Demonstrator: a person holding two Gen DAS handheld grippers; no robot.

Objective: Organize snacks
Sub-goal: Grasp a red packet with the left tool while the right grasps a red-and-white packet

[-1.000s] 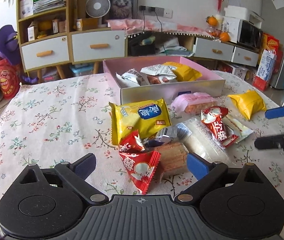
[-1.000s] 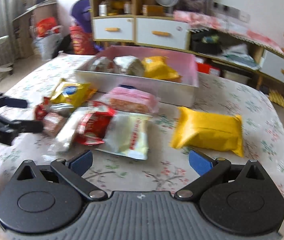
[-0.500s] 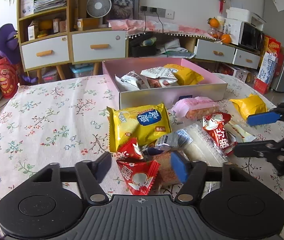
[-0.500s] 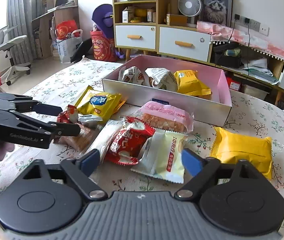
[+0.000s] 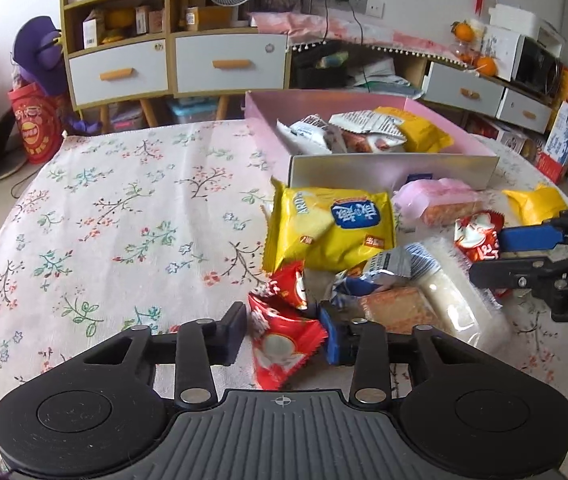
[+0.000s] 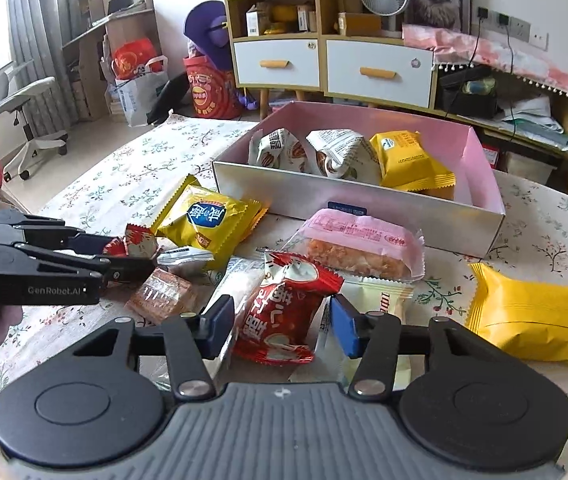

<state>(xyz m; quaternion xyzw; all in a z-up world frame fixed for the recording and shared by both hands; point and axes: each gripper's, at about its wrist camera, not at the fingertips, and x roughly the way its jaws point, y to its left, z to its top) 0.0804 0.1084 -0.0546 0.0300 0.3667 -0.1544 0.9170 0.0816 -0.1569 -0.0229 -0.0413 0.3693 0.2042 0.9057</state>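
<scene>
My left gripper [image 5: 284,334] is closing its jaws on a small red snack packet [image 5: 284,344], and both pads touch the packet's sides. The same gripper [image 6: 123,256] shows from the side in the right wrist view. My right gripper [image 6: 281,330] is also closing, with a larger red packet [image 6: 284,312] between its jaws and a thin gap left at each pad. Both packets belong to a pile of snacks on the floral tablecloth [image 5: 123,220]. Behind the pile stands a pink box [image 6: 480,160] holding three packets.
Around the red packets lie a yellow cracker bag [image 5: 332,232], a pink-wrapped cake [image 6: 360,244], a clear biscuit pack [image 5: 392,308], a white packet [image 6: 384,300] and a plain yellow bag [image 6: 528,316]. Cabinets and drawers stand behind the table.
Both grippers' jaws went from wide open to narrow around their red packets. The right gripper slid closer to the pile and its view sharpened.
</scene>
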